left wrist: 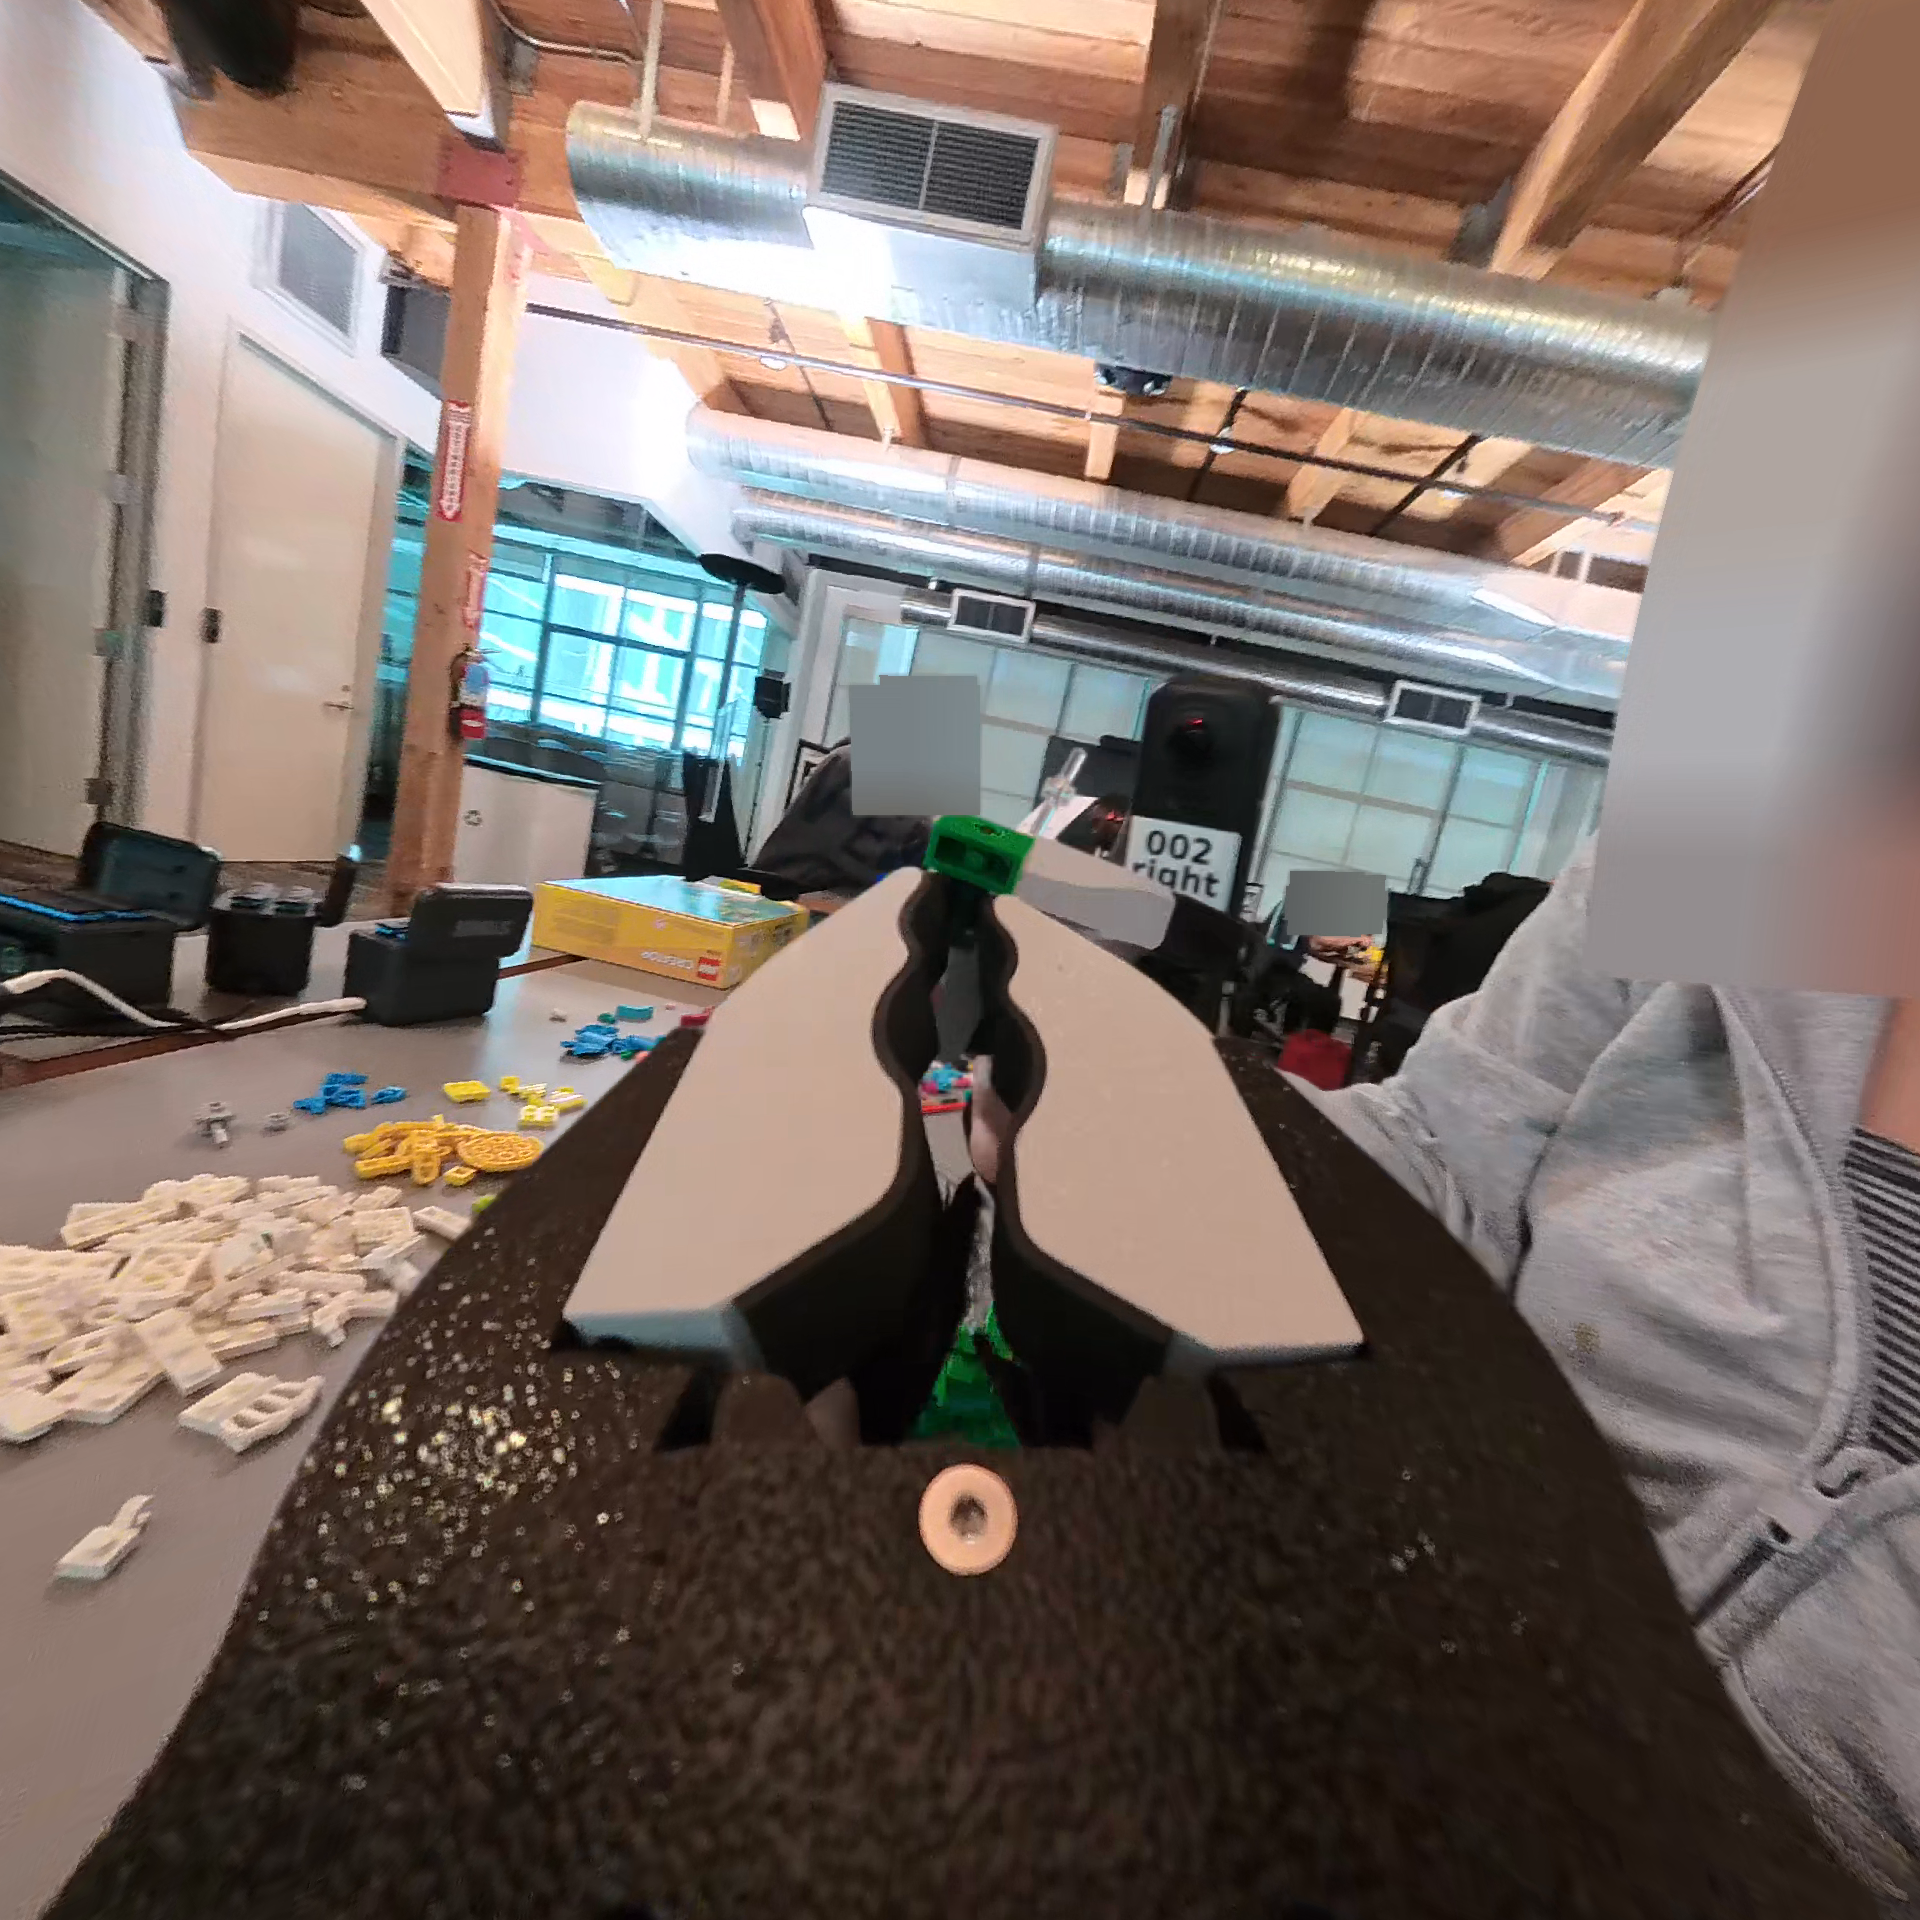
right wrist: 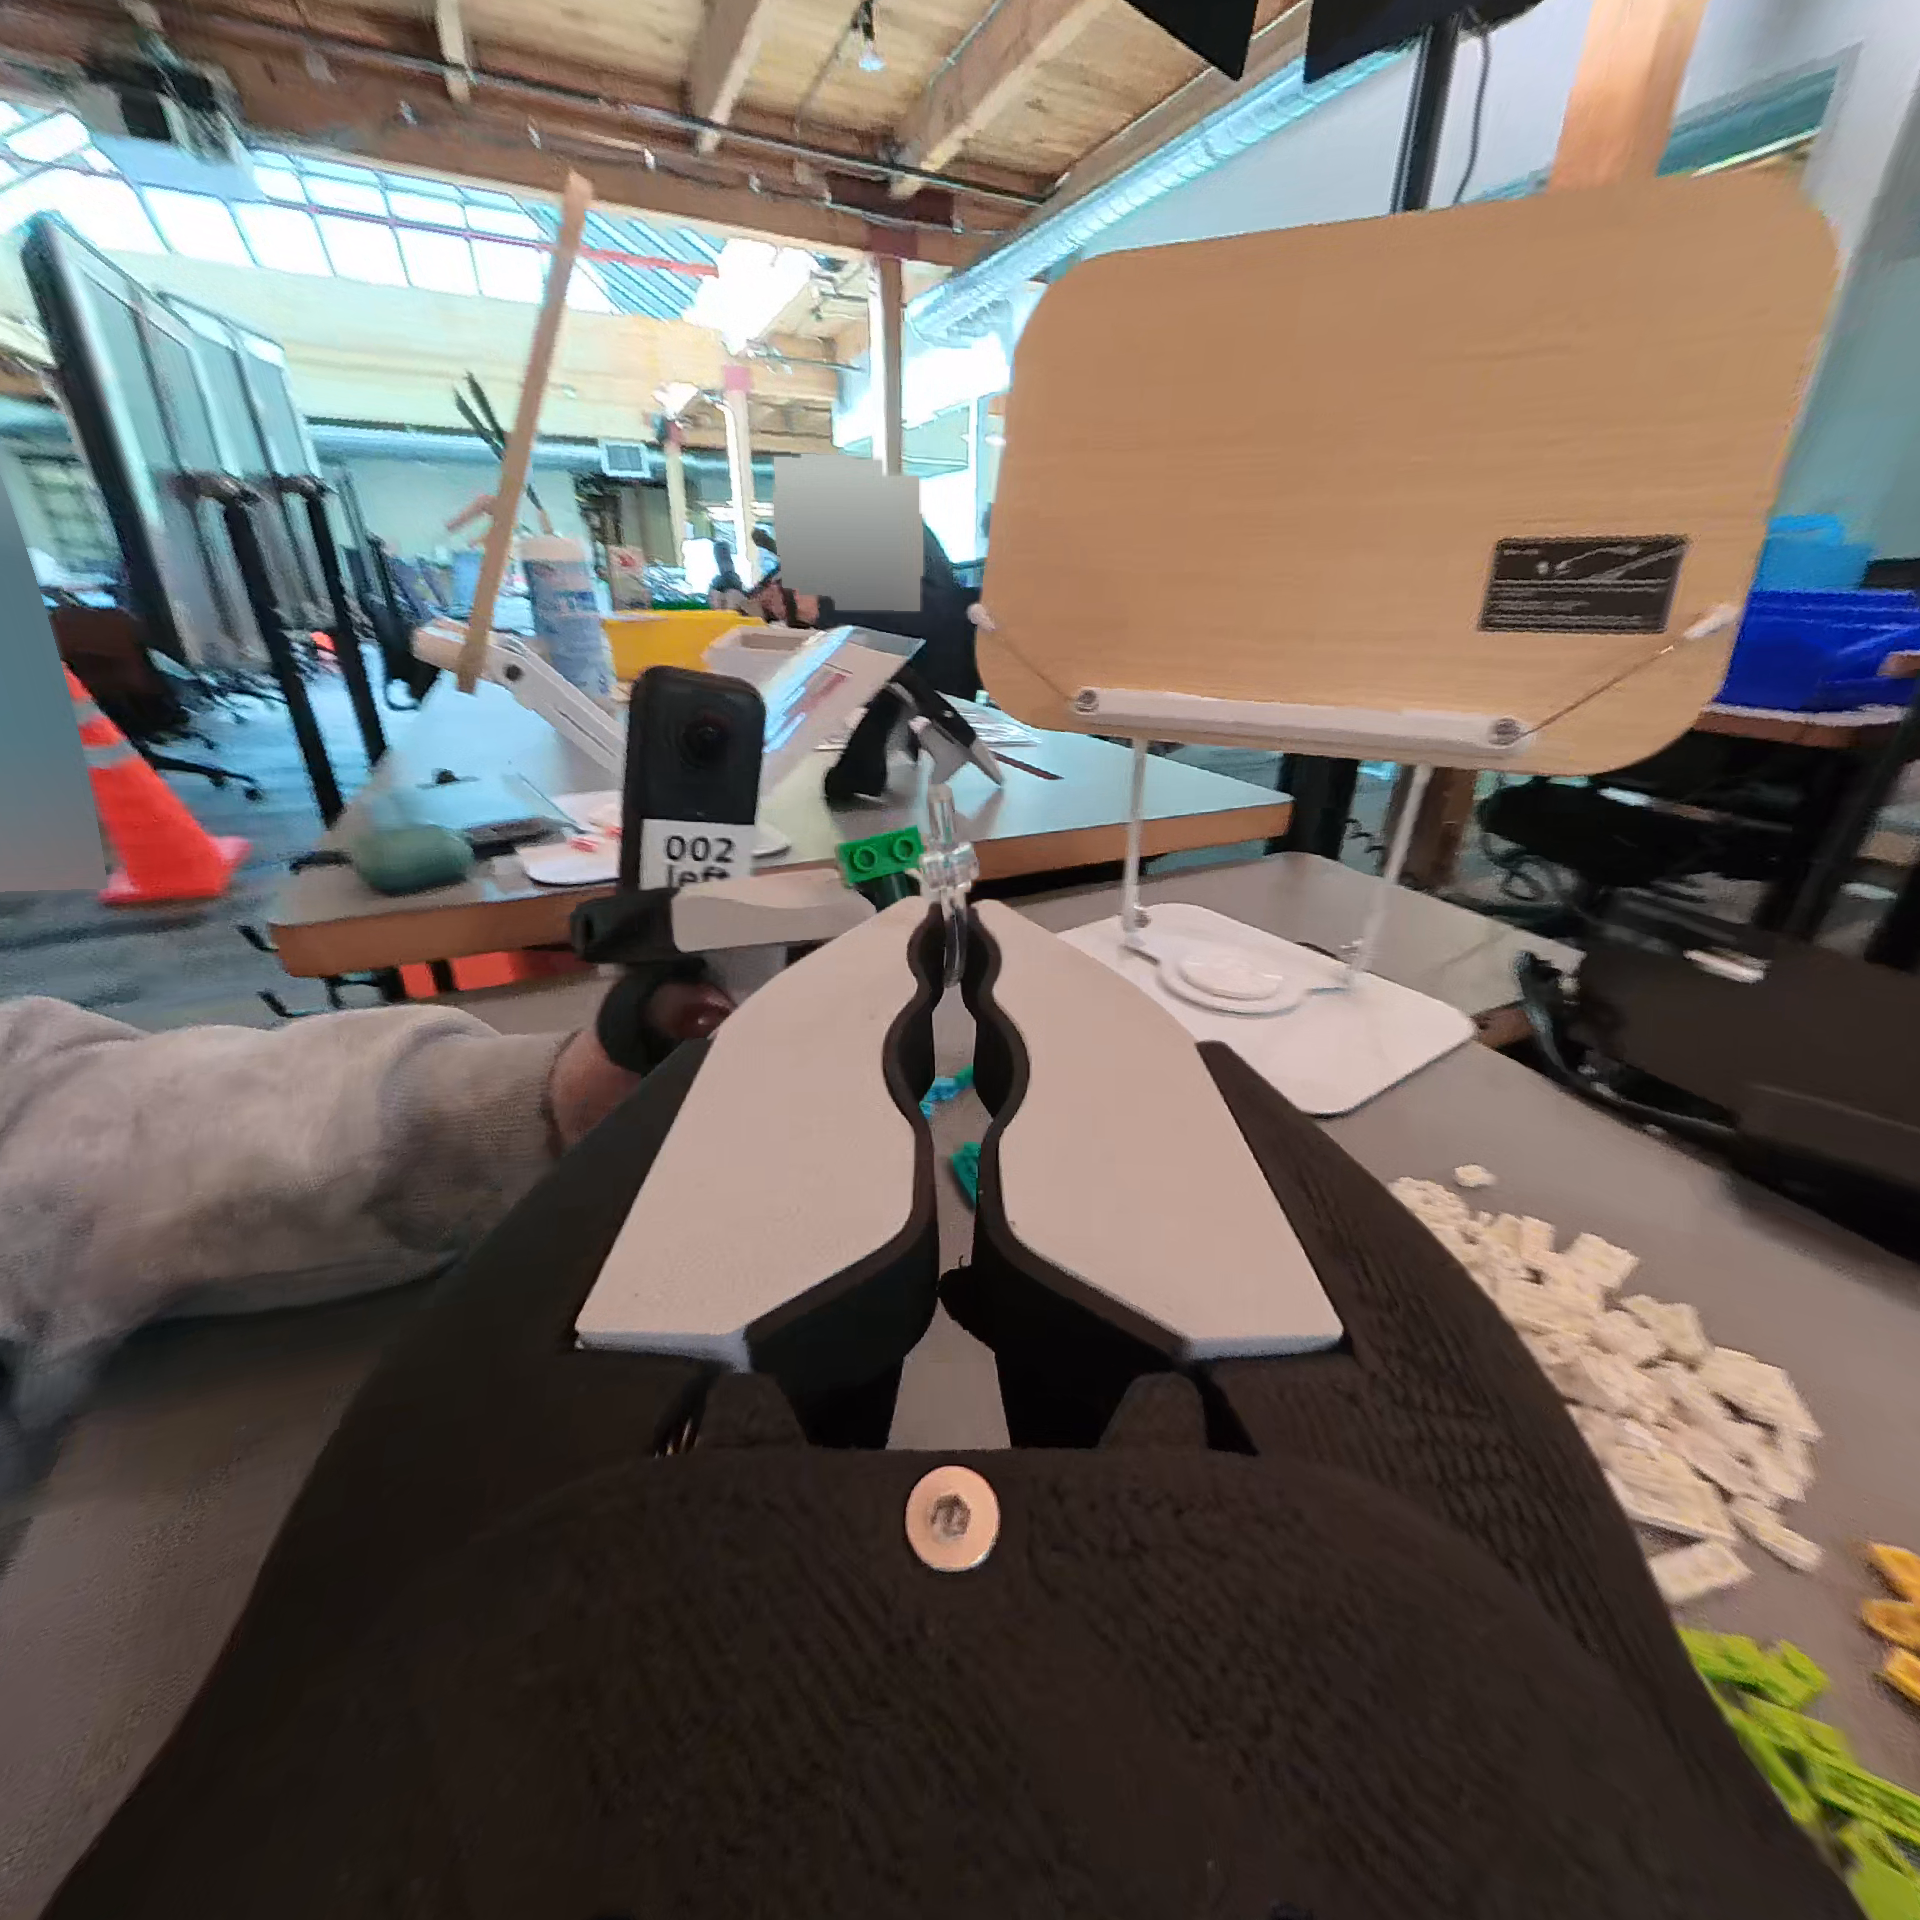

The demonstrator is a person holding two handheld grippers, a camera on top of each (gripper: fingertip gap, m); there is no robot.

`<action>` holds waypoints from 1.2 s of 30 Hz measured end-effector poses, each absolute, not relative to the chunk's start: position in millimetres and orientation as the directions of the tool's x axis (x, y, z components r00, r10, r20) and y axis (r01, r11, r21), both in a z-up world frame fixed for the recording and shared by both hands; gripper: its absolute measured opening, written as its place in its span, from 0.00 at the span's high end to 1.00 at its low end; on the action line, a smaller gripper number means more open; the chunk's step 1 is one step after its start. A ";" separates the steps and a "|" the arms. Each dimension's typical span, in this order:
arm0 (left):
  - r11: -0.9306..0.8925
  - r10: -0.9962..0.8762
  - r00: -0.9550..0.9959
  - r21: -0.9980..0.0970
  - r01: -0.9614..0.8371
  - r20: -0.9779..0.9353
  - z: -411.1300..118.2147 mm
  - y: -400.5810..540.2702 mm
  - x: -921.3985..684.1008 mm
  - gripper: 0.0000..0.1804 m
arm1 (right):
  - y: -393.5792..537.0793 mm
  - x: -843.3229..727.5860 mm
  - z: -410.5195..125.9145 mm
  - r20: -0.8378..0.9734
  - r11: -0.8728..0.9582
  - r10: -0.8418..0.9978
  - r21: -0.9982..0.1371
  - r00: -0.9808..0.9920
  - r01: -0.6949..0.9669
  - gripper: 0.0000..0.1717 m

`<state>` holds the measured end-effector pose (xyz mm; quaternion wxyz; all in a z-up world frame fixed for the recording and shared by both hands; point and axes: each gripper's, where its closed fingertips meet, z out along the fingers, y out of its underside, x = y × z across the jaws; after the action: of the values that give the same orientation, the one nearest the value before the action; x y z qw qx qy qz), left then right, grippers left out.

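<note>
White bricks (left wrist: 187, 1278) litter the grey surface (left wrist: 125, 1704) as left hand-held gripper (left wrist: 961, 883) clamps a green brick (left wrist: 977, 854), right hand-held gripper (right wrist: 951, 909) a clear piece (right wrist: 945, 862); wooden stand (right wrist: 1403, 468) behind.

tools (left wrist: 961, 883): 2 | green brick (left wrist: 977, 854): 1 | clear piece (right wrist: 948, 862): 1 | yellow box (left wrist: 665, 930): 1

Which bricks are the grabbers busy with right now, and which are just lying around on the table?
In the jaws:
- green brick, with a dark stem below it, in the left gripper
- clear plastic piece, pinched by the right gripper, right beside the green brick

Lying about:
- white brick pile
- yellow pieces
- blue pieces
- yellow box
- wooden board on a stand
</note>
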<state>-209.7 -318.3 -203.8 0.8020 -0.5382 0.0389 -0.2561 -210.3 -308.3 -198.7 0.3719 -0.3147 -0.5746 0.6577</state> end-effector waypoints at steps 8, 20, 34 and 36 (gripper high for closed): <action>0.279 -0.351 0.918 -0.915 0.292 0.187 -206.2 -318.1 -221.7 0.97 | -288.5 -204.2 -185.1 0.287 0.212 0.888 -0.949 -0.360 -0.234 0.99; -0.136 0.024 0.681 -0.677 -0.723 -0.732 -261.6 -287.3 -207.9 0.74 | -292.0 -195.9 -240.4 0.715 0.746 0.566 -0.656 -0.411 -0.115 0.99; -0.219 0.101 0.586 -0.593 -0.775 -0.804 -263.3 -281.6 -209.3 0.90 | -292.0 -196.3 -245.4 0.766 0.790 0.525 -0.601 -0.372 -0.123 0.99; -0.241 0.086 0.580 -0.582 -0.777 -0.810 -267.3 -280.9 -210.5 0.90 | -285.1 -198.7 -252.8 0.814 0.850 0.463 -0.520 -0.351 -0.085 0.91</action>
<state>-210.5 -280.9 -267.3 0.5628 -0.6880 0.2511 0.3833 -198.7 -285.1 -252.8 0.5566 -0.1203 -0.7843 0.2461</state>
